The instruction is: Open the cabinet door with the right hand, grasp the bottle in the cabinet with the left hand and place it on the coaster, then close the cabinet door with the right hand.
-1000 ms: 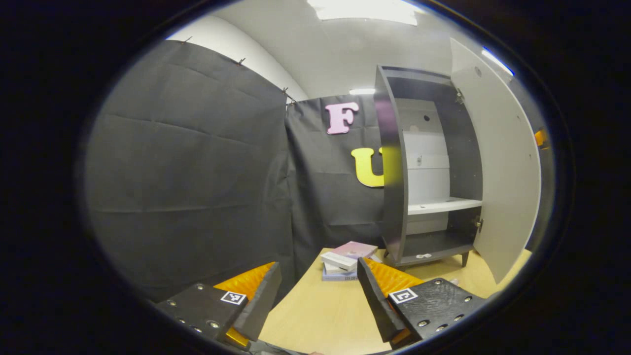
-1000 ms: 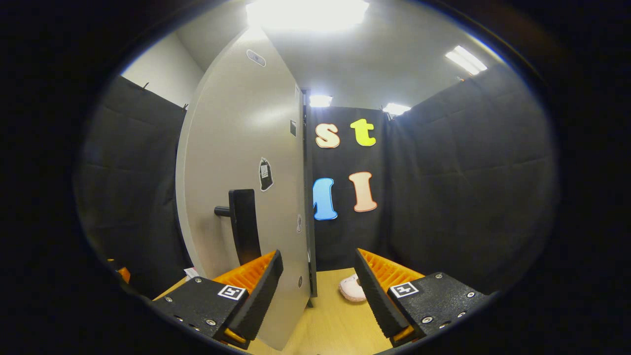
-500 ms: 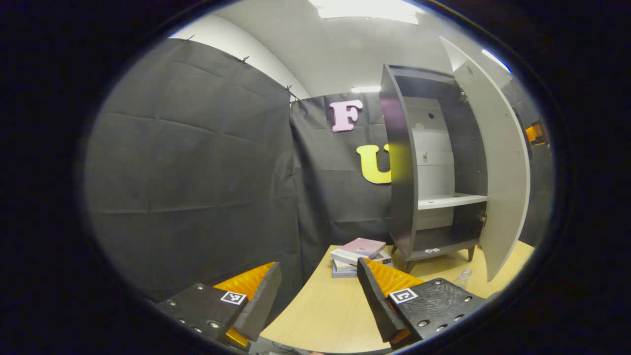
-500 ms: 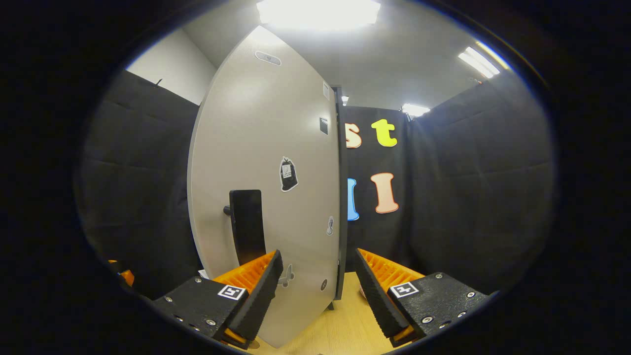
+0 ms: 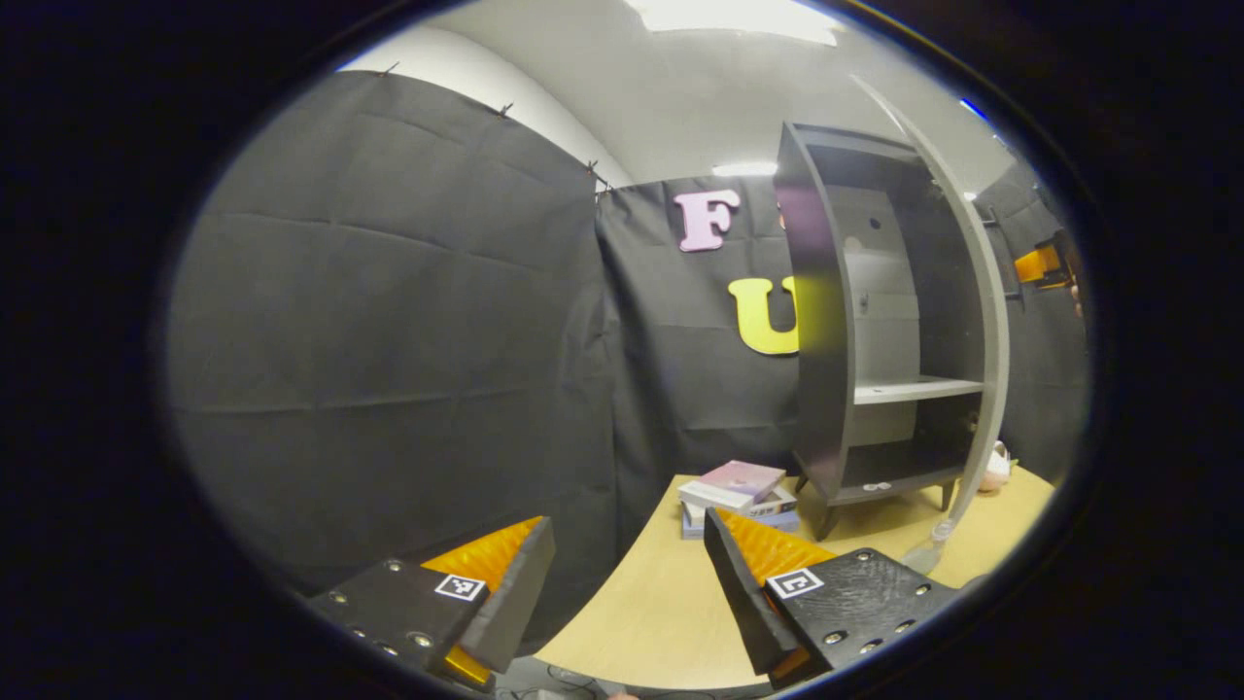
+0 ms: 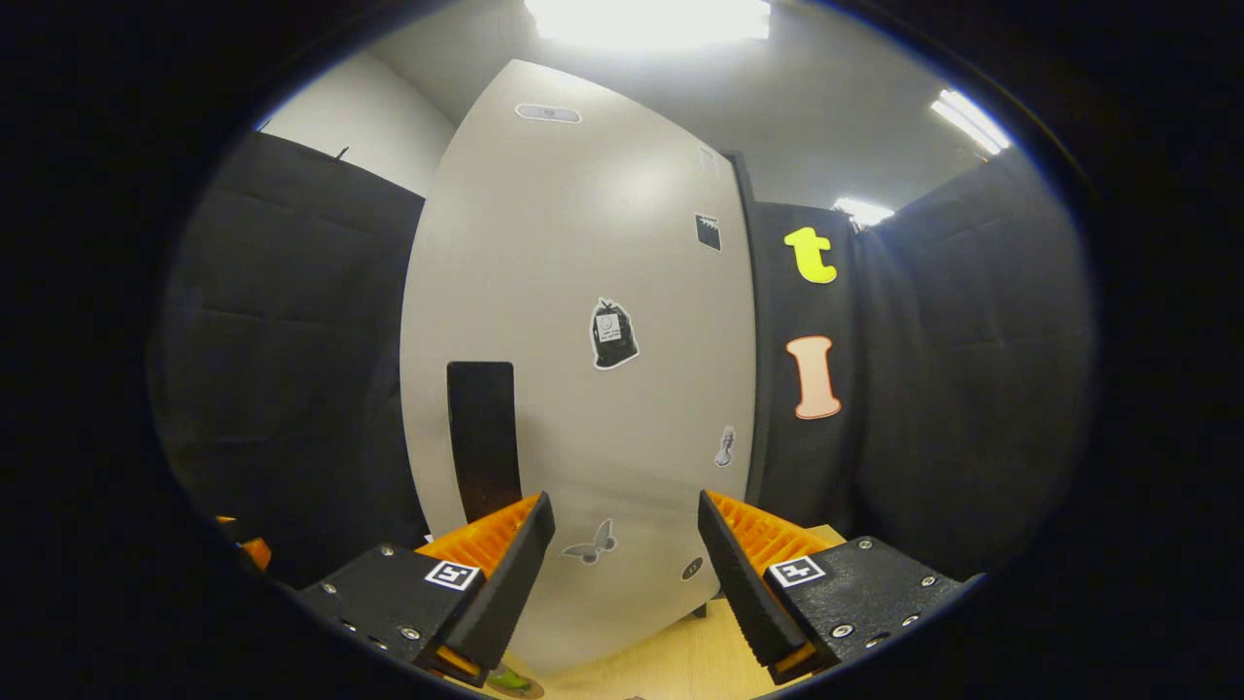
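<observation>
The dark grey cabinet (image 5: pixel 826 340) stands on the wooden table (image 5: pixel 661 612), with a white shelf (image 5: pixel 914 390) inside. Its pale door (image 5: pixel 984 321) is part open and seen almost edge-on. A small clear shape (image 5: pixel 928 552), perhaps the bottle, stands on the table by the door's lower corner. My left gripper (image 5: pixel 630 574) hangs open over the table's near edge with nothing in it. My right gripper (image 6: pixel 627 564) is open too, close in front of the door's outer face (image 6: pixel 603 428), just right of the black handle (image 6: pixel 481 437). It also appears far off as the right gripper (image 5: pixel 1042 264) past the door.
A stack of books (image 5: pixel 737 491) lies left of the cabinet's feet. A pale pink thing (image 5: pixel 995 467) sits on the table behind the door. Black cloth walls close in on all sides. A green bit (image 6: pixel 507 681) shows at the bottom edge below the door.
The door has swung toward the cabinet, from wide open to near edge-on in the left gripper view. The right gripper followed it round. The left gripper drew back, still open.
</observation>
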